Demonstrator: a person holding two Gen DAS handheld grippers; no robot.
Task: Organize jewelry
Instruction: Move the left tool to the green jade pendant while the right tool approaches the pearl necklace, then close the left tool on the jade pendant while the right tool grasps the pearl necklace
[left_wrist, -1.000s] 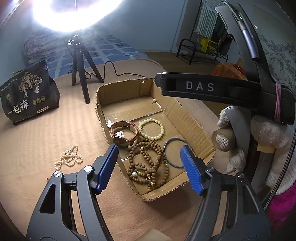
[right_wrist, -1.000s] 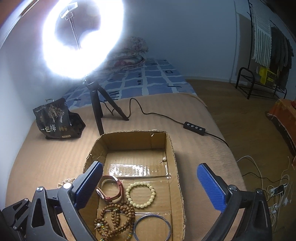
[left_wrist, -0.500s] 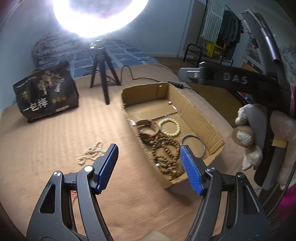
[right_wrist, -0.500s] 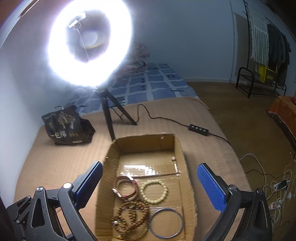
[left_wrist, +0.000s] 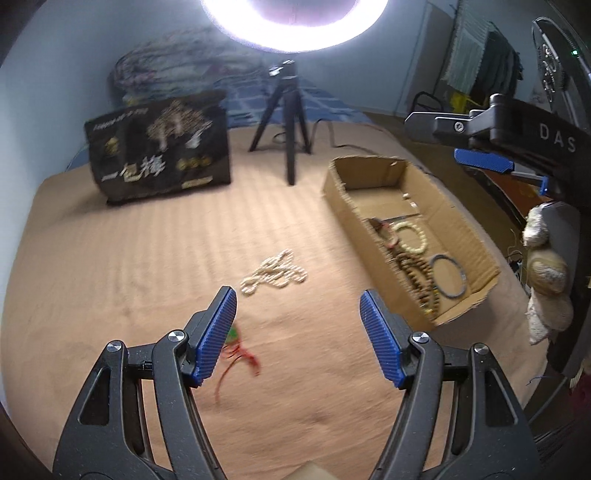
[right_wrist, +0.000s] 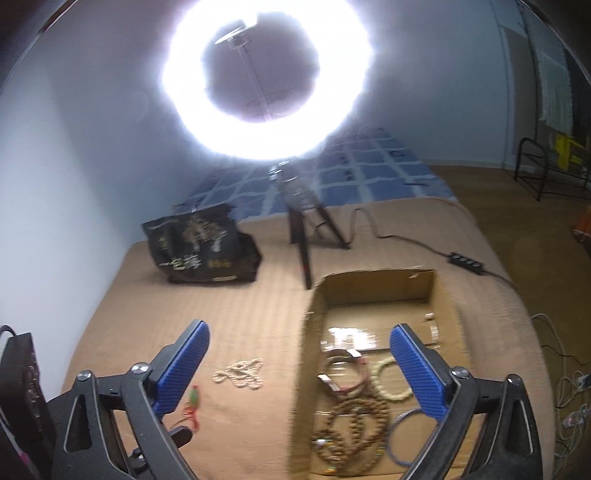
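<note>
Shift since a second ago: we see both views swing leftward off the cardboard box (left_wrist: 373, 221), which sat between the left gripper's fingers before and now lies off to the right; the pearl necklace (left_wrist: 275, 273) has come from the left edge to just ahead of those fingers.
Left gripper (left_wrist: 298, 332): we find its blue pads apart with nothing between them, hanging over bare brown bedcover (left_wrist: 129, 277), to the left of the box.
Right gripper (right_wrist: 299, 365): we see its jaws wide apart and just now easing slightly closer; nothing is gripped, one finger over the box, the other over the cover left of it.
Pearl necklace: we see it heaped on the cover, just left of the box's long wall, apart from both grippers.
Red cord with a green bead (left_wrist: 236, 350): it lies on the cover, further from the box than the pearls, partly behind the left gripper's left finger.
Inside the box: we count a watch (right_wrist: 341, 373), a cream bead bracelet (right_wrist: 388, 380), a brown bead string (right_wrist: 351, 428) and a thin blue bangle (right_wrist: 400, 435), all in the near half.
Behind the box: ring light (right_wrist: 266, 77) on its tripod (right_wrist: 306, 221).
Left of the tripod: we see a black printed bag (right_wrist: 201, 251) standing well away from the box.
</note>
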